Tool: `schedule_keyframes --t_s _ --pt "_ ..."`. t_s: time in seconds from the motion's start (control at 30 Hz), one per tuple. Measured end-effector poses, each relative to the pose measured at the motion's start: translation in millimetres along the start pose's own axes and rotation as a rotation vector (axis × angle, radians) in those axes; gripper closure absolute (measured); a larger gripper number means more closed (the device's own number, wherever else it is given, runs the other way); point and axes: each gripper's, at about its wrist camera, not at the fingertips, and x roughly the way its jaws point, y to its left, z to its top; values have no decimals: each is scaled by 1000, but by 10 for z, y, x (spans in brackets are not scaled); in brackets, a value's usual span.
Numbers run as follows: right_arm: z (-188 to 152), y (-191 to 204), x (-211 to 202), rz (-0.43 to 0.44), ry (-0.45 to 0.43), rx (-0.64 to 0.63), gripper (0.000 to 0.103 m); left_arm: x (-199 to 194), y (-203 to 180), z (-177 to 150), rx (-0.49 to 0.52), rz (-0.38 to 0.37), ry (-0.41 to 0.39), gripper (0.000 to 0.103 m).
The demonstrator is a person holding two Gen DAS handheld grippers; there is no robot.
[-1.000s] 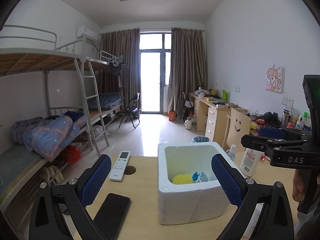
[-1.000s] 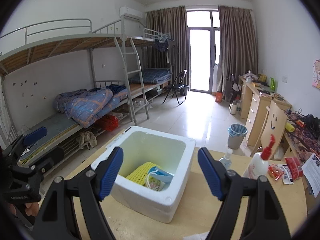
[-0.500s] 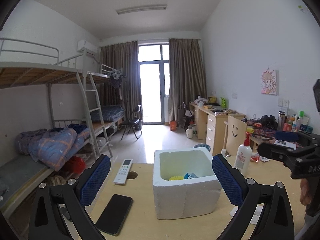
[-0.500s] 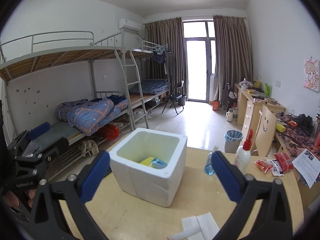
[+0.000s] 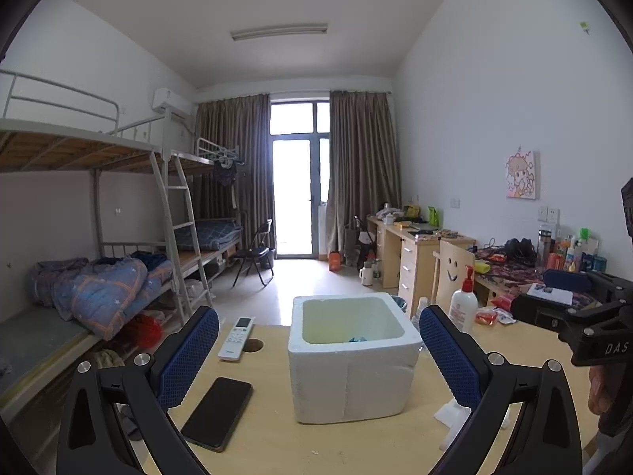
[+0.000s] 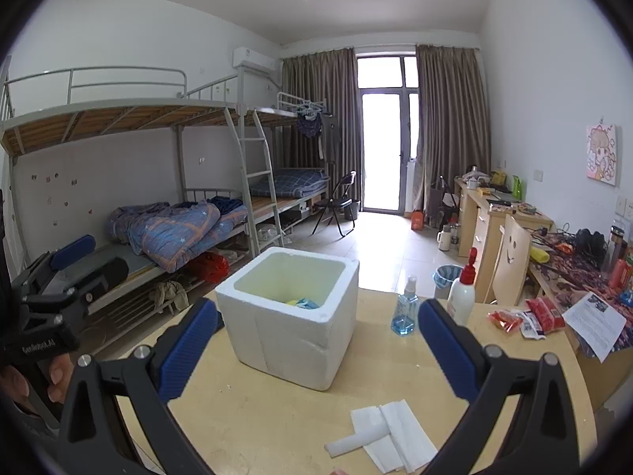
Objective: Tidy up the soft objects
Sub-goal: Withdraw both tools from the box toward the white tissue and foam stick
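Both grippers, left gripper (image 5: 318,350) and right gripper (image 6: 318,342), are held wide open and empty. The white tissue (image 6: 389,441) lies on the counter (image 6: 277,415), just before the foam box (image 6: 290,316); it should be pinched gently at its folded edge.

The near wall of the foam box (image 5: 348,380) hides most of what lies inside it; over the rim I make out only a blue scrap (image 5: 358,339) from my left view and a yellow and blue bit (image 6: 302,303) from my right, too little to tell what they are. My left hand (image 6: 23,386) is cut off at the picture's edge, my right hand (image 5: 599,390) likewise. The tissue (image 5: 451,415) sits partly behind my left tongs' finger. The printing on the lotion bottle (image 6: 461,297) is too small to read.
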Motion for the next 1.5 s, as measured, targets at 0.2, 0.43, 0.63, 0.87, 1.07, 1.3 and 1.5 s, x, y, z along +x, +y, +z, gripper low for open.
schedule_keyframes --t_s 0.2,0.43,0.63,0.87,1.07,1.3,1.5 --pt "-121 36 -113 -10 -26 -21 0 -114 -19 -57 -16 -11 -41 1" --pt "-245 57 -235 -16 -60 -25 0 -189 -93 -147 -4 -5 -94 1" --pt "-370 1 -256 -15 -69 -12 0 -186 -187 -293 -1 -26 -90 1" --pt "-546 -98 -288 -59 -74 -1 0 -177 -201 -428 -13 -48 -79 1" --pt "-703 -164 -360 -98 -109 13 0 -142 -217 -561 -19 -58 -61 1" --pt "-787 -260 -406 -99 -113 40 0 -87 -218 -664 -34 -59 -40 1" --pt "-905 -173 -408 -127 -112 8 0 -54 -256 -768 -38 -57 -26 1"
